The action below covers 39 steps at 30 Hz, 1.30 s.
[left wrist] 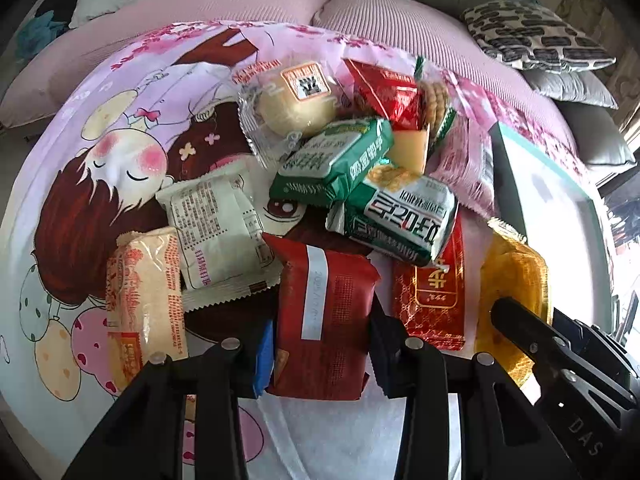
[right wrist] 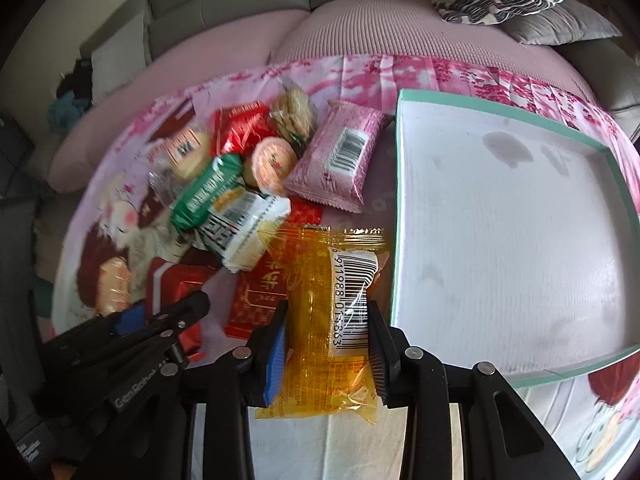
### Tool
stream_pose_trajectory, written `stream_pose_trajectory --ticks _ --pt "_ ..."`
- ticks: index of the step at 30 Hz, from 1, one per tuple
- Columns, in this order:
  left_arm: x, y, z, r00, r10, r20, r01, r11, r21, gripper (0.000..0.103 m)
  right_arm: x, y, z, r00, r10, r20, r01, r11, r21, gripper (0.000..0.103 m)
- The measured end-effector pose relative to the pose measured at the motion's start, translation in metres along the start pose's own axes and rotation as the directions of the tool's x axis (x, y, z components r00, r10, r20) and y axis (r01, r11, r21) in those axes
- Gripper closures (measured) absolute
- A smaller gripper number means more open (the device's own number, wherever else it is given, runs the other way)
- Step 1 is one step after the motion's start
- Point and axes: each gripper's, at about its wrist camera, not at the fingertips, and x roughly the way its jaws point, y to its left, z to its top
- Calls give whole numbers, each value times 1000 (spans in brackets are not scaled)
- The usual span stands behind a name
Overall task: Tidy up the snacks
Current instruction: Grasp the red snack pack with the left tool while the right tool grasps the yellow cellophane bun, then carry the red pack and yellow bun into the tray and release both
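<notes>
- Both sets of fingers are clamped on packets: my left gripper [left wrist: 322,354] pinches a dark red packet [left wrist: 325,320], and my right gripper [right wrist: 327,354] pinches a yellow packet [right wrist: 332,312].
- Left pads: one blue pad [left wrist: 264,354] shows at the red packet's left edge; the other side is black.
- Red packet: one white strip with faint printed digits runs down its face; I cannot read them.
- Yellow packet: a barcode label faces up, with digits "6 911988" legible and the rest creased. It lies just left of the tray [right wrist: 400,200].
- Tray: one, white inside, with a teal rim; nothing lies in it.
- Writing on tooling: "DAS" on the right gripper in the left wrist view, "GenRobot" on the left gripper in the right wrist view.
- Pile on the cloth [left wrist: 120,120]: two green packets [left wrist: 332,160] with white script, one pink packet [right wrist: 340,156] with a barcode, one red-gold packet [left wrist: 432,292], one cream packet [left wrist: 216,228] with small print, and one peach bar [left wrist: 140,304].
- Clear wraps: one round bun [left wrist: 296,104] with an orange label and one biscuit stack [right wrist: 294,114].
- Cloth: a pink cartoon print, spread over a sofa [left wrist: 240,0].
- Cushions: one patterned cushion [left wrist: 532,36] on one grey one.
</notes>
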Motion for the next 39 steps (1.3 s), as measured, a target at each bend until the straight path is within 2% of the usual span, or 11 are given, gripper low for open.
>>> stream_pose_trajectory --ticks 4,10,14,18,24,27,31,39 --pt "-11 3 4 999 -31 25 32 999 -28 61 -13 -9 3 999 31 37 -32 999 27 65" --pt "-27 -2 8 997 -7 71 9 1000 -21 61 -20 -22 7 994 79 79 -84 995 63 65" --pt "-42 -11 11 993 37 112 -36 999 -11 61 -23 -31 17 990 97 106 -105 991 80 65" --pt "-52 -33 18 986 50 157 -55 998 24 61 -29 -55 27 987 59 152 -79 989 126 65" --pt "-58 -90 38 981 -25 194 -6 987 158 61 -33 -106 38 978 -58 198 9 971 238 65" --pt "-53 -117 48 980 -71 186 31 977 212 61 -31 -130 39 975 -96 201 33 955 295 65" --pt "-46 -150 59 977 -86 194 31 962 270 61 -33 -158 42 963 -160 218 76 934 350 65" --pt "-17 -193 79 976 -171 132 125 945 301 61 -34 -202 47 945 -230 233 117 901 417 65"
